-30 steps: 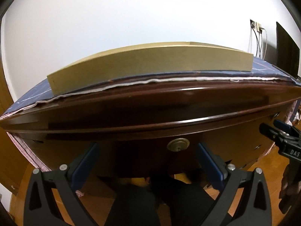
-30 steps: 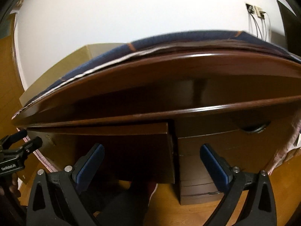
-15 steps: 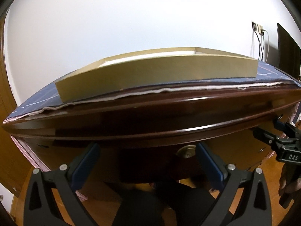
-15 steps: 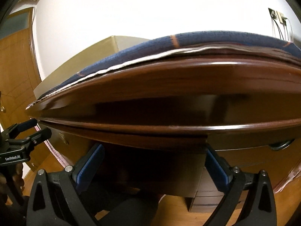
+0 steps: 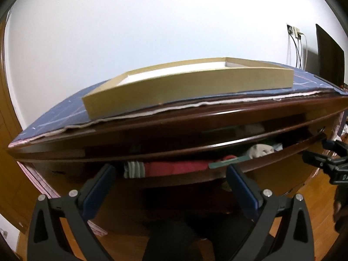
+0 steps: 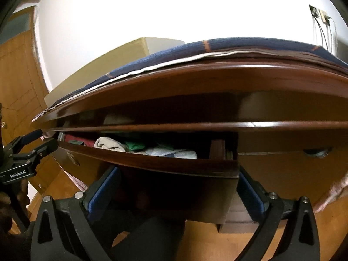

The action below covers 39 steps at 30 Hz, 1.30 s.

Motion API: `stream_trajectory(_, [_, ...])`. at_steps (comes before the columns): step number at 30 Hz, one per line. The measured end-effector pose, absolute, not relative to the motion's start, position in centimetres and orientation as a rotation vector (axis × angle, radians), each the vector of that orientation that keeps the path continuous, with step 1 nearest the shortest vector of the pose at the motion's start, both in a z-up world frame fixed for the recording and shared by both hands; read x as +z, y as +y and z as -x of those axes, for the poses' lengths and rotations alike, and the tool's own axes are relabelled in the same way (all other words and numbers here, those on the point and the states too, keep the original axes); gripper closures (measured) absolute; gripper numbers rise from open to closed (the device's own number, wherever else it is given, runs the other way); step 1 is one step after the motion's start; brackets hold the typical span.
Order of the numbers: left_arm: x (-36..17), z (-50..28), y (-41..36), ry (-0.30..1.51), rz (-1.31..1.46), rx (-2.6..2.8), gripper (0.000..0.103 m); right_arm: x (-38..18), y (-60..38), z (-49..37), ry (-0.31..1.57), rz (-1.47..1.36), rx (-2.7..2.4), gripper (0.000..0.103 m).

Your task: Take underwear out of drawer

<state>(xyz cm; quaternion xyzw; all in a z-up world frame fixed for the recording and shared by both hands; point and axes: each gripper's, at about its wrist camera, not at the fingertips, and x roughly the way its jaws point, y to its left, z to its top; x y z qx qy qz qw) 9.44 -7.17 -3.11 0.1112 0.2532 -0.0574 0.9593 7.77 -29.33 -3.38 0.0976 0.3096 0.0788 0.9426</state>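
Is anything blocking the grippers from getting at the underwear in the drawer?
Yes. The drawer front rises ahead of both open grippers, left gripper and right gripper, which sit below its rim. The clothes lie behind it, under the desk top's edge.

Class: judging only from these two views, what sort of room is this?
Probably a bedroom: a dark wooden dresser with its drawer open on folded clothes, beside a wooden door.

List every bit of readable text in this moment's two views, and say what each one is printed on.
"GenRobot.AI": white print on the left gripper, seen in the right wrist view.
A white fragment on the right gripper, in the left wrist view: cut off at the picture's edge, not readable.
No text shows on the drawer, the clothes or the box.
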Motion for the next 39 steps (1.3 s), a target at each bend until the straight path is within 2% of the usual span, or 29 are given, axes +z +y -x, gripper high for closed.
stream_trajectory(5, [-2.5, -9.2, -6.4, 0.490, -0.217, -0.110, 0.000, 0.0, -28.1, -4.6, 0.504, -0.197, 0.083, 0.001])
stream_trajectory(8, [-2.3, -9.7, -6.9, 0.498, -0.224, -0.113, 0.000, 1.3, -26.6, -5.2, 0.530, -0.142, 0.102, 0.003])
stream_trajectory(10, [-2.4, -9.8, -6.9, 0.505, -0.228, -0.124, 0.000, 2.1, -25.6, -6.5, 0.552, -0.128, 0.119, 0.023])
stream_trajectory(11, [-2.4, -10.2, -7.1, 0.514, -0.233, -0.124, 0.000, 2.3, -25.3, -7.2, 0.571, -0.134, 0.122, 0.041])
stream_trajectory(12, [-2.3, -10.7, -6.6, 0.523, -0.235, -0.121, 0.000, 2.1, -25.1, -7.7, 0.591, -0.141, 0.121, 0.045])
stream_trajectory(17, [-2.8, -12.6, -6.0, 0.585, -0.200, -0.122, 0.000, 0.7, -24.6, -10.5, 0.701, -0.193, 0.098, 0.045])
stream_trajectory(34, [-3.7, -13.6, -6.1, 0.623, -0.215, -0.090, 0.000, 0.3, -23.0, -11.3, 0.799, -0.114, 0.027, 0.044])
stream_trajectory(39, [-3.7, -13.4, -7.0, 0.623, -0.234, -0.101, 0.000, 0.1, -22.1, -12.2, 0.840, -0.120, 0.027, 0.038])
